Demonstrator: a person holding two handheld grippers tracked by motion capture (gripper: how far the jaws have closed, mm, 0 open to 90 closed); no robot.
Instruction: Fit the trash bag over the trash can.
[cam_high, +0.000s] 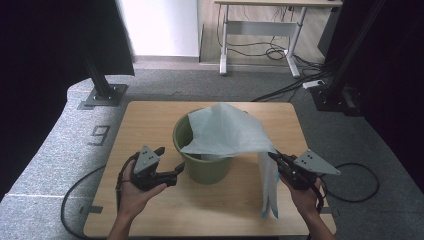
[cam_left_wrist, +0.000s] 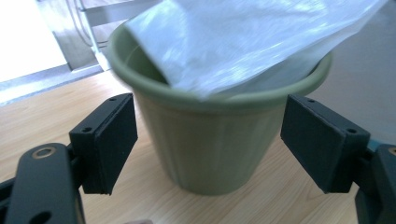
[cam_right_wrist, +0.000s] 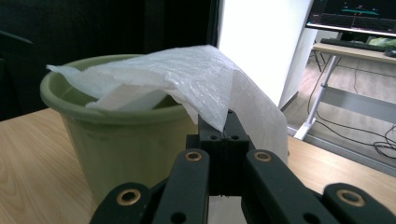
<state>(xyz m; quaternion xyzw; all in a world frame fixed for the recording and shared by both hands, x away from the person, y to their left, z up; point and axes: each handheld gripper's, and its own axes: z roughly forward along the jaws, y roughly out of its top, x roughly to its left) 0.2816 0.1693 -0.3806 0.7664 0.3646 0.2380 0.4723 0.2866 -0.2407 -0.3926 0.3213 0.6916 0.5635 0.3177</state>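
Observation:
A green plastic bin (cam_high: 205, 165) stands upright in the middle of the wooden table (cam_high: 150, 120). A white plastic bag (cam_high: 227, 131) lies draped over its rim, with a long flap hanging down toward the table on the right. My right gripper (cam_high: 274, 156) is shut on the bag's right edge, and in the right gripper view the jaws pinch the bag (cam_right_wrist: 201, 79) beside the bin (cam_right_wrist: 121, 135). My left gripper (cam_high: 170, 165) is open just left of the bin, touching nothing. In the left gripper view its two pads (cam_left_wrist: 112, 140) stand wide on either side of the bin (cam_left_wrist: 210, 144).
The table stands on grey carpet with a black frame post (cam_high: 102, 82) at the back left and another at the back right. A white desk frame (cam_high: 260, 35) with loose cables stands farther back. Each gripper's cable trails off the table's front corners.

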